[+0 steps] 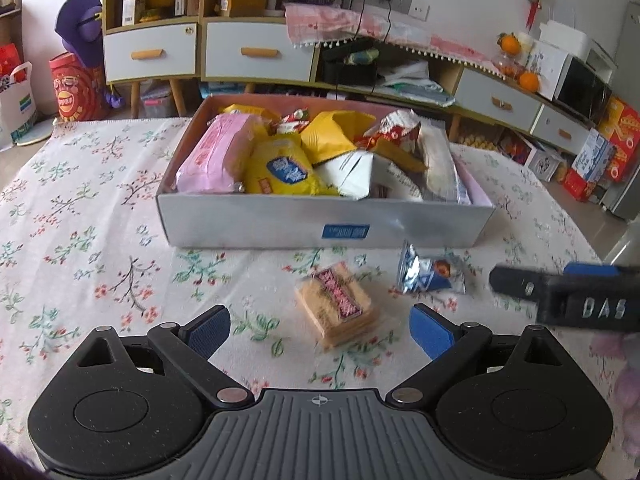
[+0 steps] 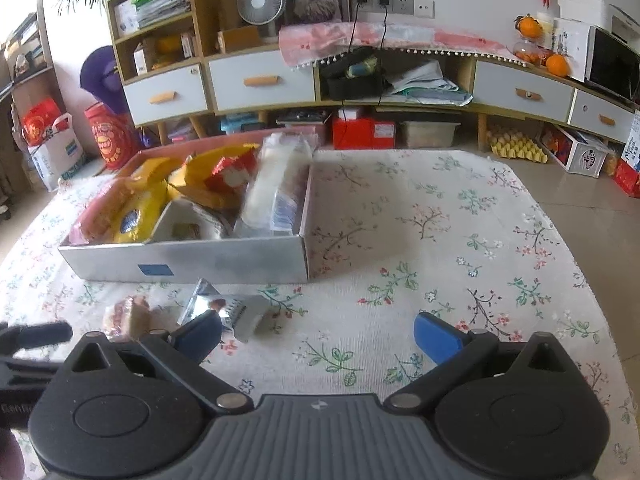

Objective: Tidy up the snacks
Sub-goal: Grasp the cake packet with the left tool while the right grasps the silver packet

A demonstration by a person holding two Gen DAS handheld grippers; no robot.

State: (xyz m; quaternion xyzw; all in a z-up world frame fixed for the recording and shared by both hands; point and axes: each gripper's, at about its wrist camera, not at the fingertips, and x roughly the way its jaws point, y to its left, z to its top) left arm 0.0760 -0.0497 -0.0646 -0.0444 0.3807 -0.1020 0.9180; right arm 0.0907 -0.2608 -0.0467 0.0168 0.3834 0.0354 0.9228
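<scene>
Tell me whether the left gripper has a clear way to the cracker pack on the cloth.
Probably yes: the left gripper is open, the cracker pack lies just ahead between its fingers, nothing between them.

Floral cloth [image 1: 80, 208], grey box [image 1: 280, 224], pink pack [image 1: 216, 156], yellow bag [image 1: 280, 172], silver-blue packet [image 1: 430, 274].

Soft daylight, slight motion blur, strong fisheye bending at edges.
</scene>
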